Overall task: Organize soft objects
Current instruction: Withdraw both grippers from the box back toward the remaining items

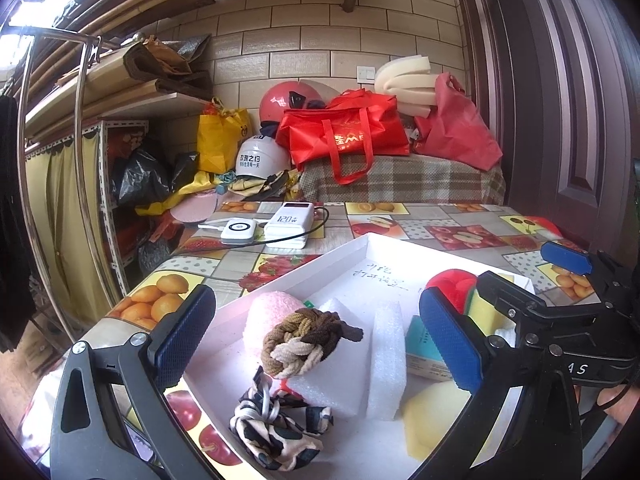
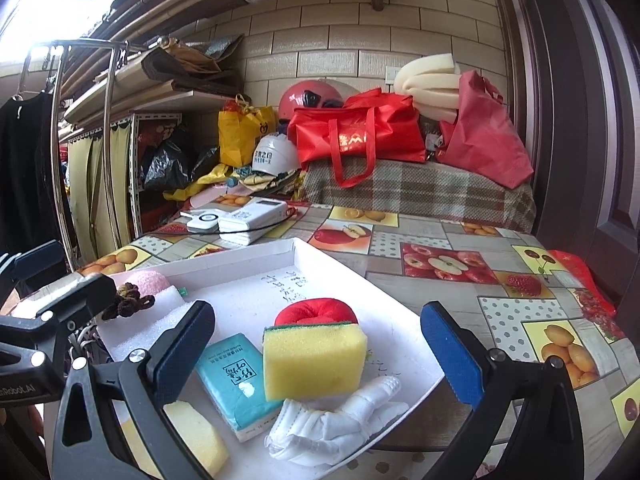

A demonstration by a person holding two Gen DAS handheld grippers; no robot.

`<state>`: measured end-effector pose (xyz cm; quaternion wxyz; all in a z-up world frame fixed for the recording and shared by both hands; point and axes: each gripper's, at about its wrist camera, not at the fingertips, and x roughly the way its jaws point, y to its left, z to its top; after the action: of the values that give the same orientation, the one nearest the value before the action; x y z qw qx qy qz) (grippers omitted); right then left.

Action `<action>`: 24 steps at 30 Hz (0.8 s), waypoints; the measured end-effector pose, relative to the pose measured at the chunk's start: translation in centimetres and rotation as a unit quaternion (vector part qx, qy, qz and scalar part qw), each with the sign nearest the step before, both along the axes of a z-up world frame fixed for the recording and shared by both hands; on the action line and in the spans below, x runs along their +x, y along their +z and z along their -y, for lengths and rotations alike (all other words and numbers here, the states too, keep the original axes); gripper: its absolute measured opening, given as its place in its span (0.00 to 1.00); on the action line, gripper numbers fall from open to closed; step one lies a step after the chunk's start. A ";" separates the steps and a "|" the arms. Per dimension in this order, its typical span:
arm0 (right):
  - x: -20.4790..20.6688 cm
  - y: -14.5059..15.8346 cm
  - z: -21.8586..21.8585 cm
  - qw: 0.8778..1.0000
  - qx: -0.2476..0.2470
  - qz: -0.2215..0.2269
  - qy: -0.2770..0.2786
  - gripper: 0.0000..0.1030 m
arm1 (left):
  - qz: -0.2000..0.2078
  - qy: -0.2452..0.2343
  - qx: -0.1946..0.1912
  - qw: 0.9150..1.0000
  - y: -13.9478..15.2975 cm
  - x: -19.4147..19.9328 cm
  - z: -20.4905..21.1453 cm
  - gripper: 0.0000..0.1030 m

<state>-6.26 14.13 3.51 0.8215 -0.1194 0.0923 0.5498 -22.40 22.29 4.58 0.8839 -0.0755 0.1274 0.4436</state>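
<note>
tray point(image 2: 320, 254): white, shallow, on the tabletop point(image 2: 460, 288); all soft items are held in it
left gripper point(image 1: 316, 344): spread apart, empty, above the braided tie point(image 1: 298, 338)
right gripper point(image 2: 316, 344): spread apart, empty, above the sponge point(image 2: 314, 358)
risk, tie: foam point(image 1: 352, 376) beneath may be dragged along
risk, sponge: tissue pack point(image 2: 236, 380) touches it, could be nipped too
risk, tray: light, may be shoved if pressed

Through my left gripper point(image 1: 316, 338), its jaws spread wide with nothing between them, I see the white tray point(image 1: 320, 258), where a braided hair tie point(image 1: 304, 340) rests on white foam point(image 1: 344, 376), a patterned scrunchie point(image 1: 276, 428) just nearer me.
</note>
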 end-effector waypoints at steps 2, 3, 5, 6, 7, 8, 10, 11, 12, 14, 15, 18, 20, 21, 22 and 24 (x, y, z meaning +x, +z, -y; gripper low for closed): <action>-0.1 0.0 0.1 1.000 -0.003 0.002 -0.001 1.00 | 0.000 -0.006 0.000 1.000 0.0 0.0 0.4 1.00; -0.2 0.0 0.2 1.000 -0.002 0.003 -0.002 1.00 | 0.001 -0.009 0.001 1.000 0.0 0.1 0.7 1.00; -0.5 0.0 0.5 1.000 0.001 0.008 -0.001 1.00 | 0.002 -0.014 0.001 1.000 0.0 0.0 1.1 1.00; -0.5 0.0 0.6 1.000 0.000 0.009 -0.002 1.00 | 0.004 -0.017 0.001 1.000 0.0 0.0 1.3 1.00; -0.6 -0.1 0.8 1.000 -0.001 0.008 -0.003 1.00 | 0.005 -0.021 0.000 1.000 0.0 -0.1 1.6 1.00; -0.5 -0.1 1.1 1.000 -0.002 0.003 -0.002 1.00 | 0.006 -0.025 0.000 1.000 0.0 -0.1 1.8 1.00; -0.2 -0.2 1.8 1.000 -0.006 -0.007 -0.002 1.00 | 0.004 -0.030 0.002 1.000 0.0 0.0 2.3 1.00; -0.1 -0.2 2.4 1.000 -0.001 -0.011 -0.002 1.00 | 0.002 -0.034 0.003 0.999 0.0 0.1 2.6 1.00; -0.1 -0.2 3.0 1.000 0.004 -0.013 -0.004 1.00 | 0.001 -0.039 0.003 0.999 0.0 0.3 2.9 1.00; 0.1 -0.2 4.2 1.000 0.009 -0.013 -0.008 1.00 | -0.001 -0.049 0.006 0.999 0.0 0.5 3.6 1.00; 0.2 -0.1 4.6 1.000 0.009 -0.014 -0.009 1.00 | -0.003 -0.056 0.007 0.998 0.0 0.6 4.0 1.00; 0.6 -0.1 5.8 1.000 0.014 -0.018 -0.011 1.00 | -0.009 -0.070 0.012 0.997 0.1 1.2 4.8 1.00; 0.8 -0.1 6.2 1.000 0.012 -0.019 -0.014 1.00 | -0.012 -0.078 0.016 0.997 0.1 1.4 5.3 1.00; 0.8 -0.2 6.5 1.000 0.012 -0.019 -0.016 1.00 | -0.013 -0.081 0.018 0.996 0.2 1.6 5.6 1.00; 0.9 -0.2 6.8 1.000 0.013 -0.020 -0.018 1.00 | -0.014 -0.083 0.019 0.996 0.1 1.7 5.8 1.00; 1.1 -0.2 7.3 0.999 0.016 -0.023 -0.021 1.00 | -0.015 -0.089 0.022 0.996 0.1 1.7 6.2 1.00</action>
<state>-5.16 6.81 3.33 0.8321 -0.0918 0.1050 0.5369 -20.65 16.13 4.71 0.9192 -0.0381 0.1369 0.3673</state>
